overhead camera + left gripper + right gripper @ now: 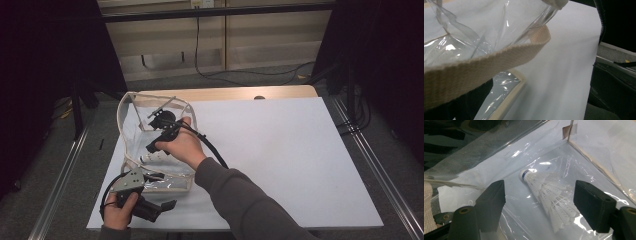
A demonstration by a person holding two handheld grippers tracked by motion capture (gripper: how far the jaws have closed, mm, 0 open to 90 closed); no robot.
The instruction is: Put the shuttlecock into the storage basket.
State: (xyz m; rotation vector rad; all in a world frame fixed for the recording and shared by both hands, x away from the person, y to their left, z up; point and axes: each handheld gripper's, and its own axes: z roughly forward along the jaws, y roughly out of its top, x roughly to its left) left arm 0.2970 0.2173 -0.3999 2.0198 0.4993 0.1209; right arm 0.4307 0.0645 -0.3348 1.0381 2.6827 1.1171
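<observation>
A clear plastic bag [131, 107] with beige webbing trim stands open at the table's left. A white shuttlecock [546, 192] with a blue-banded cork lies on the bag's floor, and shows pale through the plastic [150, 158] in the high view. My right gripper [539, 205] reaches down into the bag [584, 142]; its jaws stand open on either side of the shuttlecock's skirt without touching it. In the high view the right gripper [152, 147] is held just above the shuttlecock. My left gripper [165, 205] sits by the bag's near corner. A beige strap [499, 60] lies across its jaws and hides them.
The white table top [280, 150] stretches out to the right of the bag. A wooden strip [225, 93] runs along its far edge. The right gripper's black cable [212, 150] trails over the forearm. Dark stands and floor rails flank the table.
</observation>
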